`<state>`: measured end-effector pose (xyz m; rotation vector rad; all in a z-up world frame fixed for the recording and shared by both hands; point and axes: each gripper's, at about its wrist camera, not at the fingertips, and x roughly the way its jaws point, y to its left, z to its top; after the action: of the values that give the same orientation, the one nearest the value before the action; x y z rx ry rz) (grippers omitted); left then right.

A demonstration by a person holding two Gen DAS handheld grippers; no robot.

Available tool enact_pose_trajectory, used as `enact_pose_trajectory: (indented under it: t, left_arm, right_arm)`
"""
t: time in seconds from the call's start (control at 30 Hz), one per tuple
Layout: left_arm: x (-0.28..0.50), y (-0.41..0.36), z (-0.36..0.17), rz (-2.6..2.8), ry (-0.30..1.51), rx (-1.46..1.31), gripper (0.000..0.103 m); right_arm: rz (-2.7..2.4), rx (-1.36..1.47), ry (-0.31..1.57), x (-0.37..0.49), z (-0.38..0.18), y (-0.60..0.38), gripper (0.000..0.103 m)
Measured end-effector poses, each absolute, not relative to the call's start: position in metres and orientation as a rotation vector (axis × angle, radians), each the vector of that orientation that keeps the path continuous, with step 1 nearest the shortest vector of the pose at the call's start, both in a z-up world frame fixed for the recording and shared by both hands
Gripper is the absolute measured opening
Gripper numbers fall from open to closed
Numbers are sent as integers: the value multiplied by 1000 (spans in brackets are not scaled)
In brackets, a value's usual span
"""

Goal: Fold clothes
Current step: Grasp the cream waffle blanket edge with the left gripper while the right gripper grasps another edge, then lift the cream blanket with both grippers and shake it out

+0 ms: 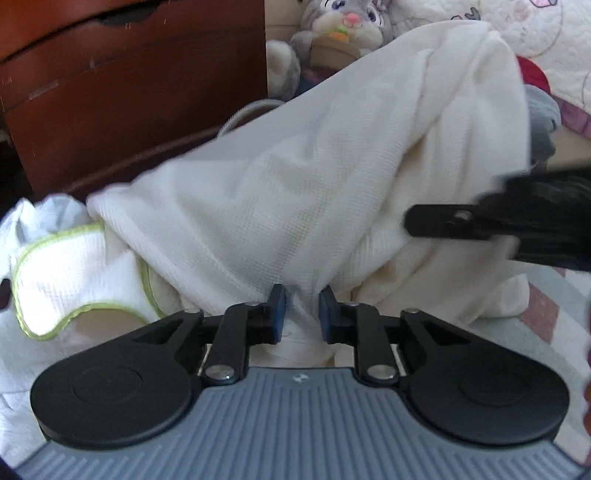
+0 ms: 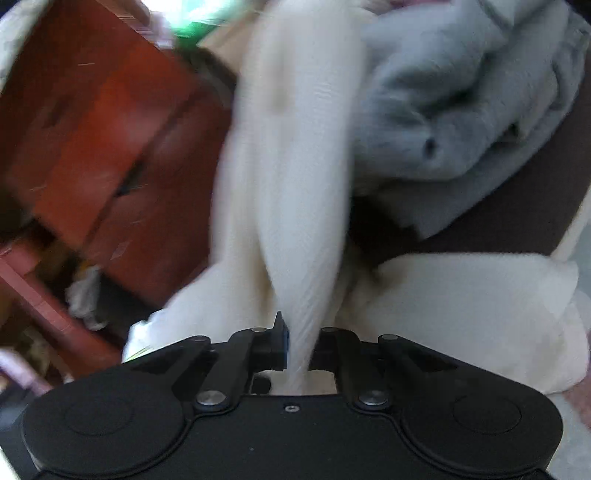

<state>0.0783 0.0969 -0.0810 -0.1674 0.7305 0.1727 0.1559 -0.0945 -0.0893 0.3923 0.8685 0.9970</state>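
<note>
Closest to the left wrist camera, the left gripper has a bunched tuck of the cream garment between its blue-faced fingers; the pads stand slightly apart with cloth filling the gap, so it reads as pinching the fabric. Biggest of all that shows, that garment is a broad cream waffle-knit piece, raised off the bed and stretched in a slack sheet between the two tools, its far end draped high near the plush rabbit and the wooden dresser. In the right wrist view the same cloth runs as a twisted rope straight up from the right gripper, which is closed on it; the picture is blurred, so the exact pinch point is hard to fix. I judge it soft, light and limp, with no stiffness to hold a crease unaided, and the textured weave should give the pads good purchase, not slide. It will sag wherever unsupported, so holds are best at hems or corners, spread wide so the panel hangs flat; a pinch mid-panel, as now, gathers it into a bundle. Next in size, a gray fleece item lies heaped beyond the right tool, and smaller again, a white piece with green trim sits crumpled at the left, just beside the cream cloth.
</note>
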Motion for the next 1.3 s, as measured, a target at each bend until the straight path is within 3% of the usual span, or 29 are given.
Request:
enact_pose_trajectory:
  t: [0.1,0.47,0.5,0.6,0.77,0.83,0.87,0.97,1.0,1.03,1.13,1.3]
  left_arm:
    - [72,109,-73,143,699,-286,7]
    - [47,69,-33,142,604,-148,8]
    - [46,64,-32,136,614,-123,14]
    - [45,45,-37,148,668,-43,63]
    - [62,24,-65,162,757,49,79]
    - [70,19,-75,202,777,117,80]
    - [73,18,-79,228,776,148,80]
    - [75,19,-80,284,759,187,55]
    - [72,21,-78,302,746,183,33]
    - [70,23,-76,321,728,181,21]
    - [61,28,-67,364,661,171,13]
    - [20,7,-37,436,438,270,11]
  right_arm:
    - [1039,423,798,127,-76,-120,5]
    - [882,473,632,63,-20,-236,5]
    - [857,446,625,62,-15,-245,5]
    - [800,375,604,55,-4,-263,5]
    - [756,332,587,45,10,-285,5]
    - [741,314,587,38,11,-291,5]
    - [731,305,589,34,11,-293,5]
    - [698,290,599,23,10,-304,5]
    - [686,297,599,18,9,-310,5]
    - [673,309,597,13,8,-316,5]
    - [633,344,592,-2,7,-334,5]
    - [578,362,579,-32,10,-364,5]
